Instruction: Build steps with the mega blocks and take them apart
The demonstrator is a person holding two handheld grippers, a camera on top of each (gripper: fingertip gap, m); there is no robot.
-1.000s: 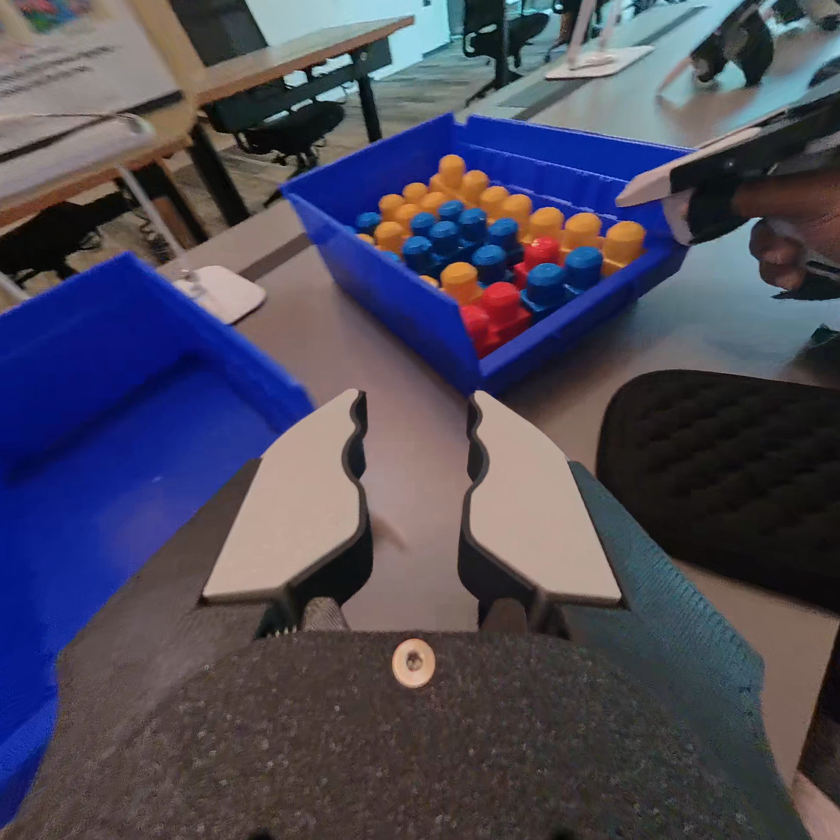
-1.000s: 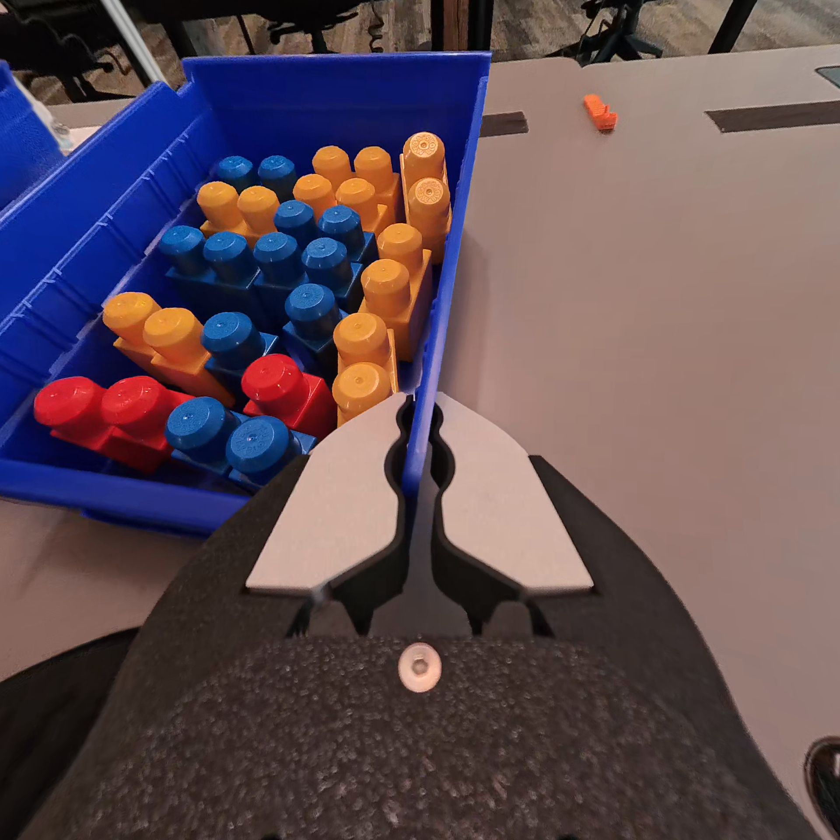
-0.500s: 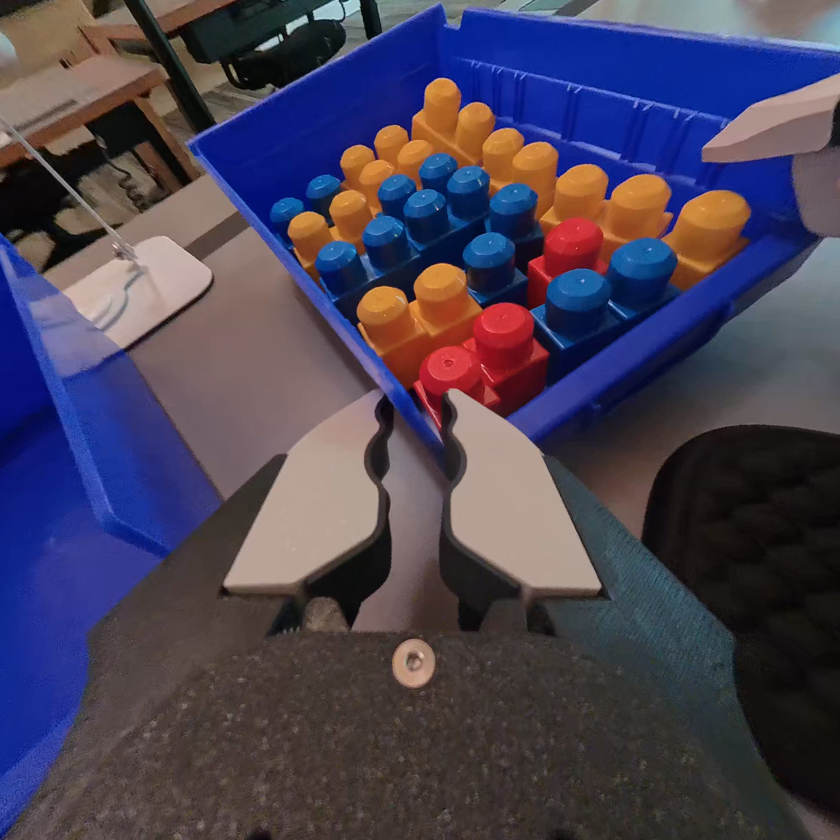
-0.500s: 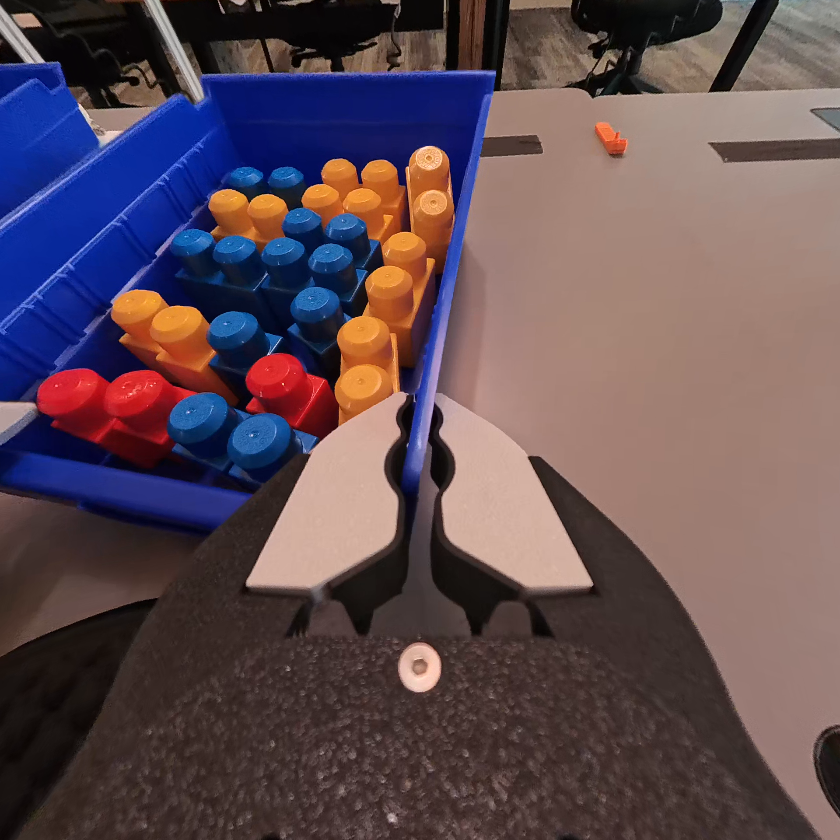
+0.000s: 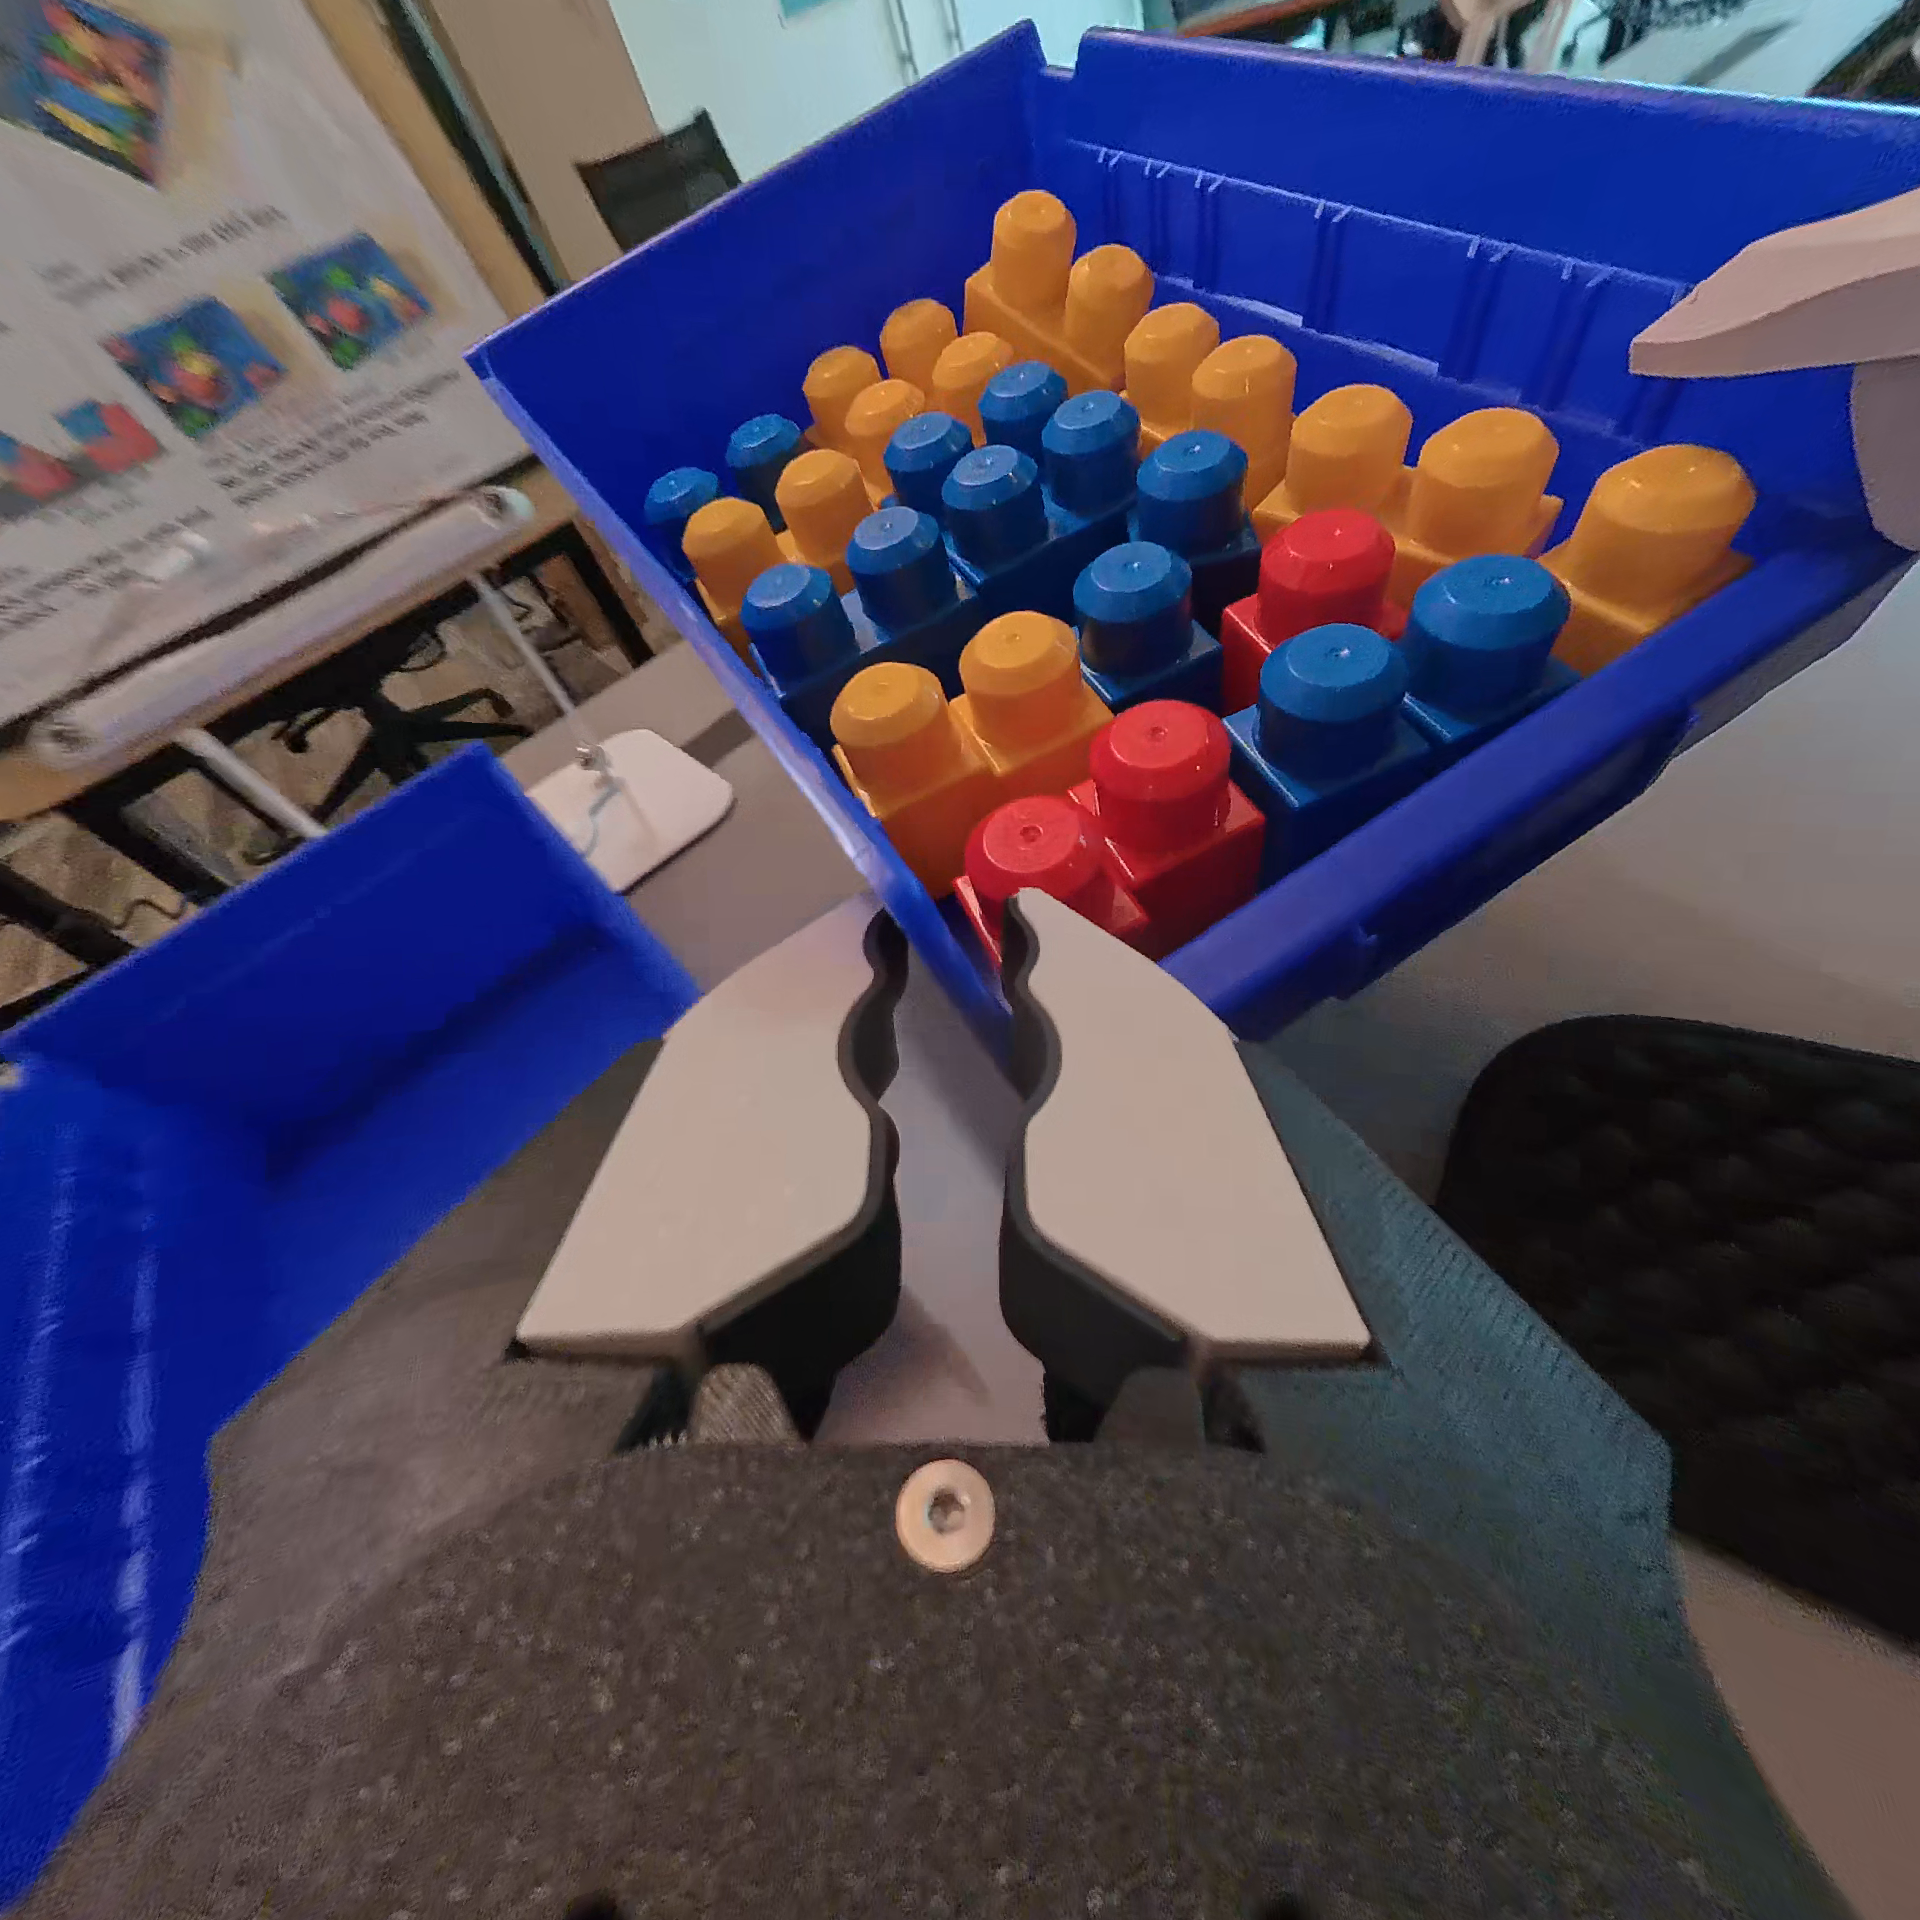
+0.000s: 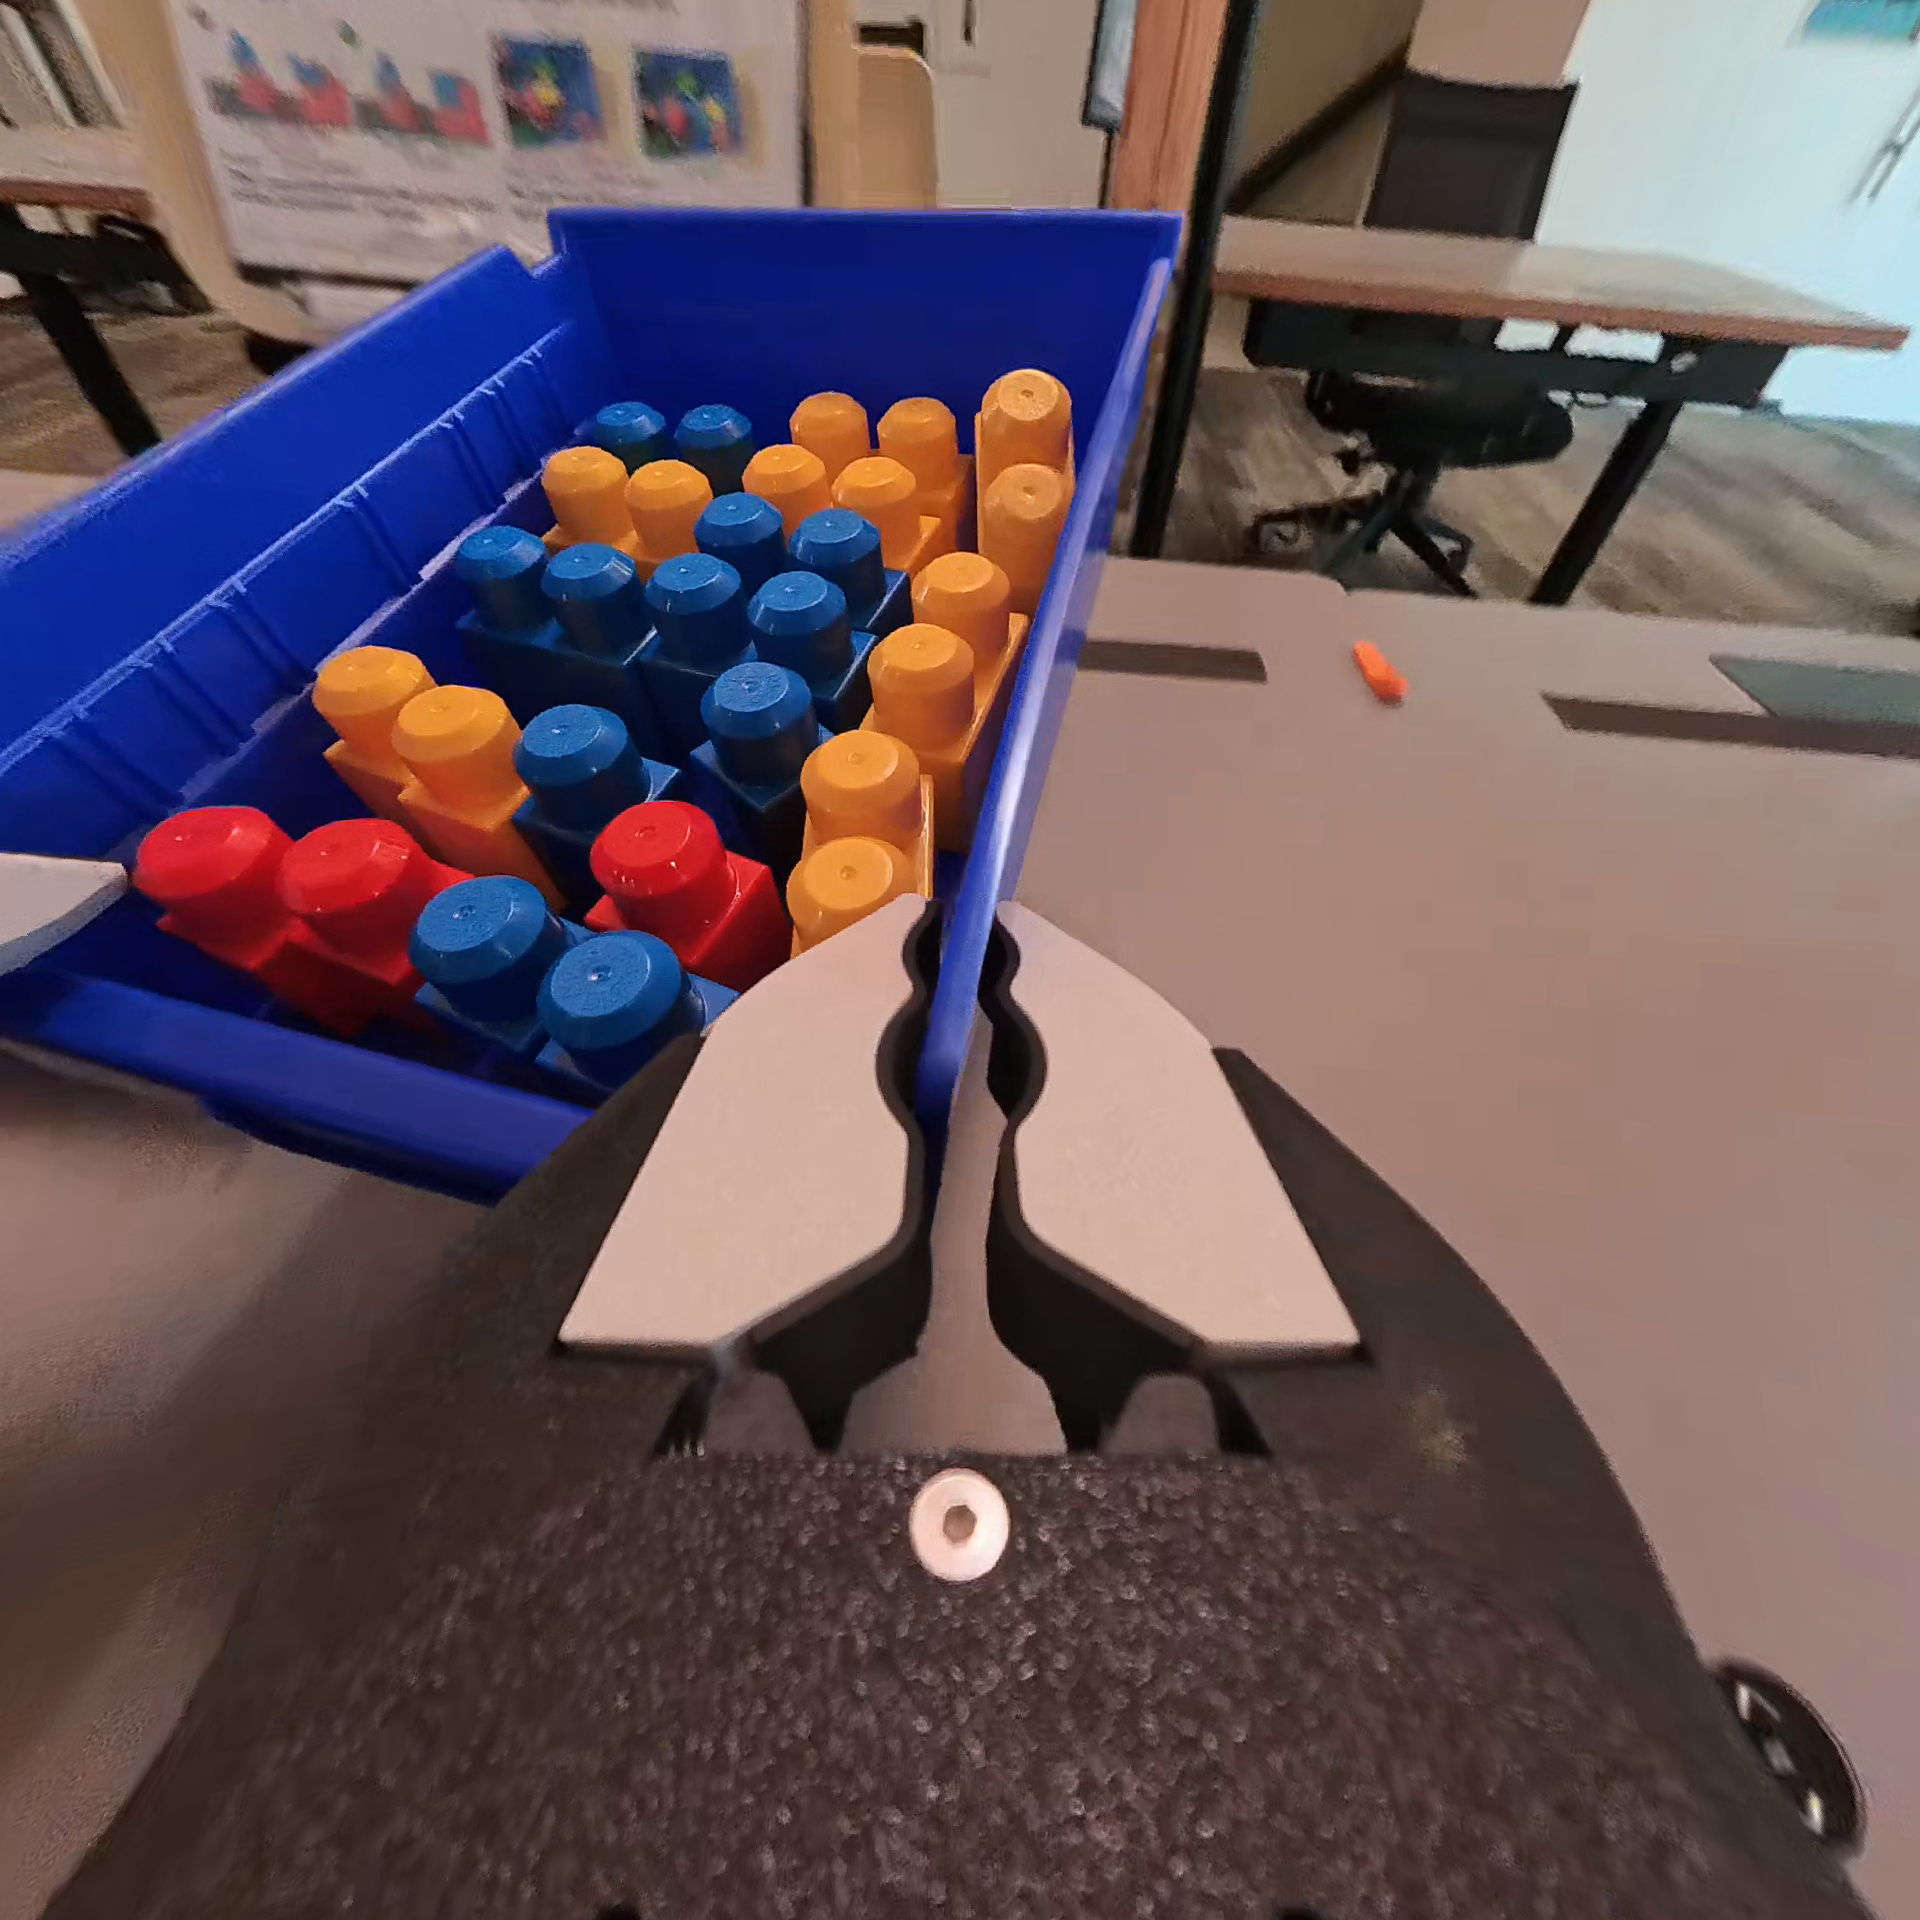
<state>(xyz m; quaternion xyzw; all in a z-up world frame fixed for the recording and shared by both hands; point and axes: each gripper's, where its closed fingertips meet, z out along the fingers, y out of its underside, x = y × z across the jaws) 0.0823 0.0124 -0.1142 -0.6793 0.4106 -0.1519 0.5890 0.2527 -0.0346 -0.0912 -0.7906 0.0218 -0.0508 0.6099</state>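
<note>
A blue bin (image 5: 727,312) holds several orange, blue and red mega blocks, such as a red one (image 5: 1153,790) at its near end. My left gripper (image 5: 948,920) is shut on the bin's left wall by the near corner. My right gripper (image 6: 961,914) is shut on the bin's (image 6: 831,291) right wall, beside an orange block (image 6: 852,883). The bin looks tilted between the two grippers. A right fingertip (image 5: 1787,312) shows in the left wrist view, and a left fingertip (image 6: 52,894) shows in the right wrist view.
A second blue bin (image 5: 312,1018) stands on the left, with nothing showing inside it. A black mesh pad (image 5: 1714,1247) lies at the near right. A white stand base (image 5: 634,810) and a poster board (image 5: 208,364) are behind. A small orange piece (image 6: 1380,673) lies on the grey table (image 6: 1455,987). There is about 20 cm between the tips of the two grippers.
My left gripper moved forward to the bin and closed on its left wall. The right gripper kept its hold. Both views now tilt up toward the room, and the bin moves with them.
</note>
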